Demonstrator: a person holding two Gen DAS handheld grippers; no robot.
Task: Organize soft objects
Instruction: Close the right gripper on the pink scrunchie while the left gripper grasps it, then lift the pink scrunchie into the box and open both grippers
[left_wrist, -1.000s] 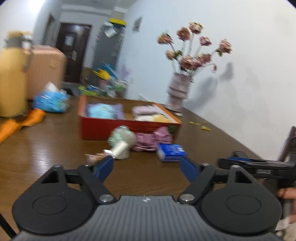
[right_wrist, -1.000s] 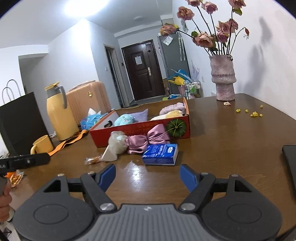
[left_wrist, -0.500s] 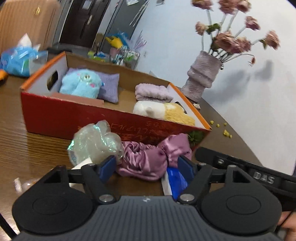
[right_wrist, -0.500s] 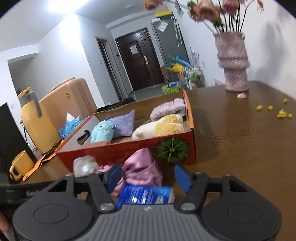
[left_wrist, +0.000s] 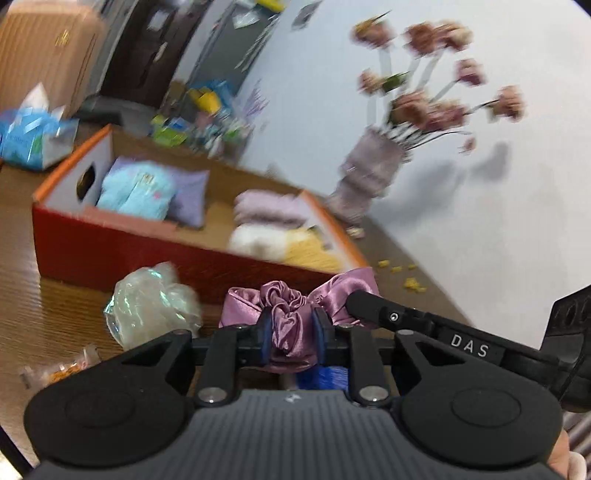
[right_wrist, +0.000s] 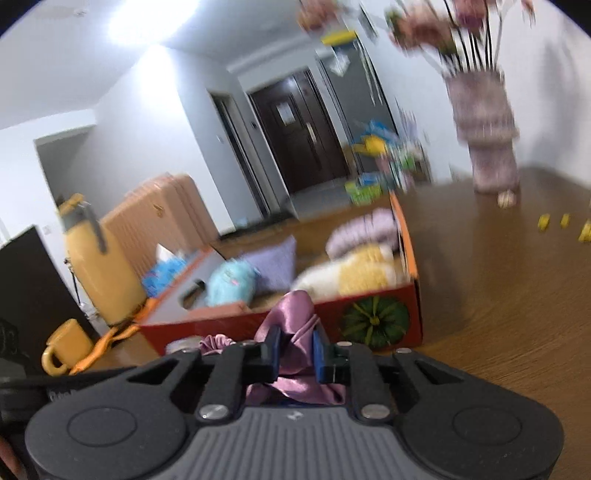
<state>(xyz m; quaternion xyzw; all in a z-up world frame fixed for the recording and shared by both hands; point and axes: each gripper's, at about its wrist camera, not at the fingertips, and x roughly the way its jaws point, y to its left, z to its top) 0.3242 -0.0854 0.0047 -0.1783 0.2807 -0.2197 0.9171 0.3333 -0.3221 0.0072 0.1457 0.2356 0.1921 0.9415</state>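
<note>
The left tongs (left_wrist: 290, 332) are clamped on the gathered middle of a pink satin scrunchie (left_wrist: 288, 314); their jaws have just been closing, and the fabric now bulges out above and below the blue pads (left_wrist: 264, 330). The right tongs (right_wrist: 295, 349) have likewise just been closing and are clamped on a raised fold of the same scrunchie (right_wrist: 295, 325), which stands up between their pads (right_wrist: 318, 350) and spills down beneath them. In the left view the right tongs' black finger crosses from the right edge and its tip touches the scrunchie's right lobe.

The scrunchie lies on the brown table (left_wrist: 22, 295), just in front of the near wall of a red box (left_wrist: 110, 258), touching or nearly touching it. To its left, beside the left tongs, sits a crumpled clear plastic bag (left_wrist: 151, 306). A bit of a blue pack (left_wrist: 325, 376) shows under the left tongs, below the scrunchie.

Inside the box lie a blue plush (left_wrist: 136, 192) against a lilac cushion (left_wrist: 188, 195) at the left end, and a pale purple roll (left_wrist: 269, 210) above a white-and-yellow plush (left_wrist: 280, 243) at the right end. A green pumpkin picture (right_wrist: 375, 323) marks the box front, right of the right tongs.

Behind the box stands a blurred vase (left_wrist: 365, 181) of flowers.
</note>
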